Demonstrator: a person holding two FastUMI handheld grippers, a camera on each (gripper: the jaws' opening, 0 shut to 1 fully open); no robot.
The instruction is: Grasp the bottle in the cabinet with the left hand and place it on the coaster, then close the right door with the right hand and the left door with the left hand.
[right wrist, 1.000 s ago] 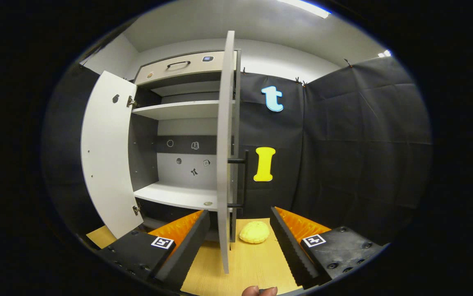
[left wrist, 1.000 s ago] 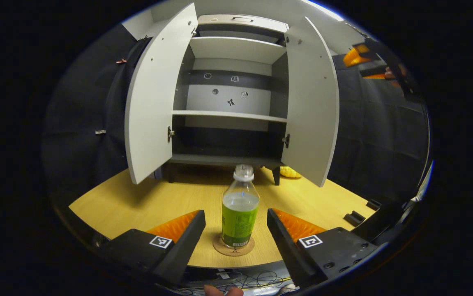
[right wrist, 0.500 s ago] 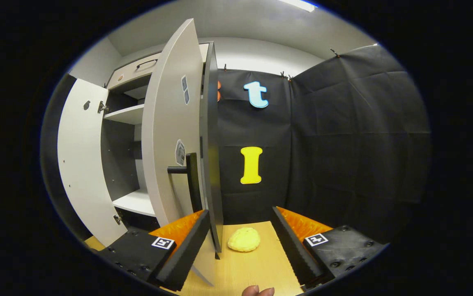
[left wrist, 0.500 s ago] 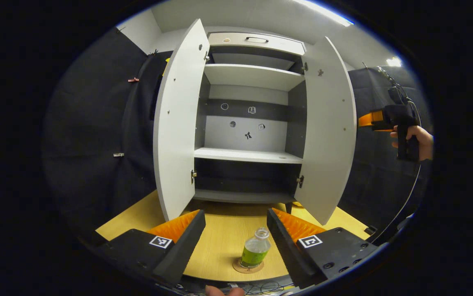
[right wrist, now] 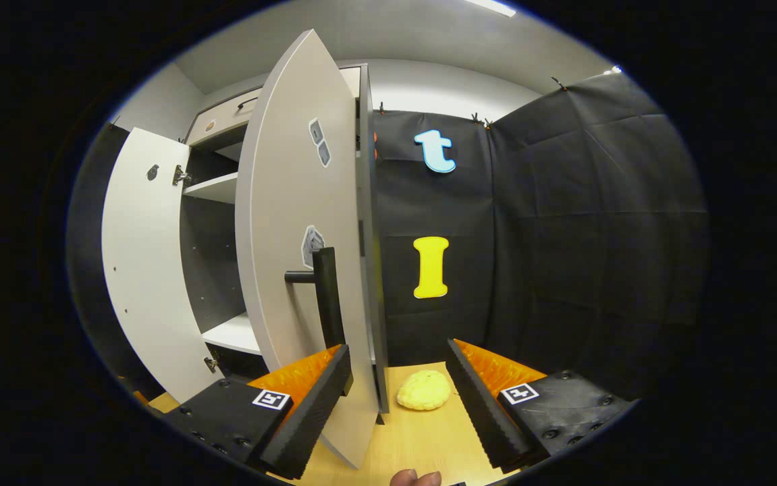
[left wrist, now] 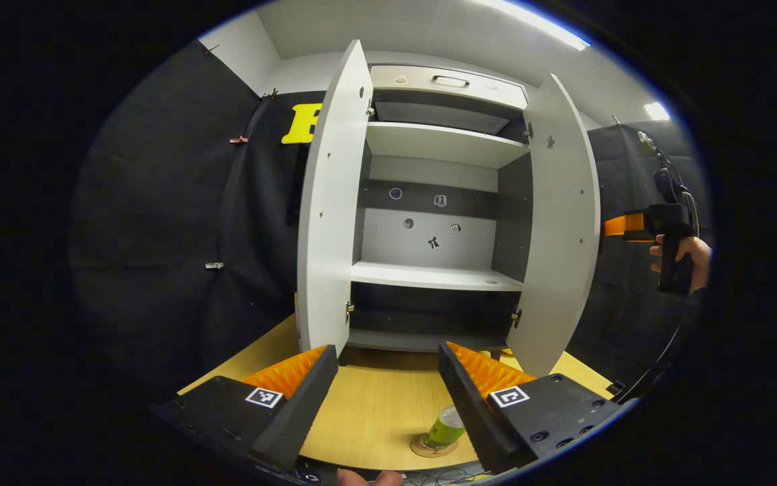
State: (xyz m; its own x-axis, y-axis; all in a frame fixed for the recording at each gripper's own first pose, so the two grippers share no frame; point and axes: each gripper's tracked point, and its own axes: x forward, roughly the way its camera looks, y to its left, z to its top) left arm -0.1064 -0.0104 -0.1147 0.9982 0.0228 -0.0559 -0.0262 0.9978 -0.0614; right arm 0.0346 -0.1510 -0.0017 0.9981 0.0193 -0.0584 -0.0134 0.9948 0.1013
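A clear bottle with a green label (left wrist: 443,428) stands on a round cork coaster (left wrist: 429,448) near the table's front edge, partly hidden behind one finger of my left gripper (left wrist: 387,398), which is open and empty above it. The white cabinet (left wrist: 437,223) has both doors ajar. Its left door (left wrist: 329,223) and right door (left wrist: 560,229) swing outward. My right gripper (right wrist: 398,398) is open beside the right door's outer face (right wrist: 300,250), close to its dark bar handle (right wrist: 326,297). In the left gripper view it (left wrist: 628,225) shows beyond the right door, held by a hand.
A yellow bumpy object (right wrist: 423,398) lies on the wooden table (left wrist: 368,412) by the cabinet's right side. Black cloth walls stand left and right. Small stickers mark the cabinet's back panel. A cable hangs from the right gripper.
My left gripper has risen and drawn back from the bottle, which now sits low in its view. My right gripper has moved around to the right door's outer face, nearer the handle.
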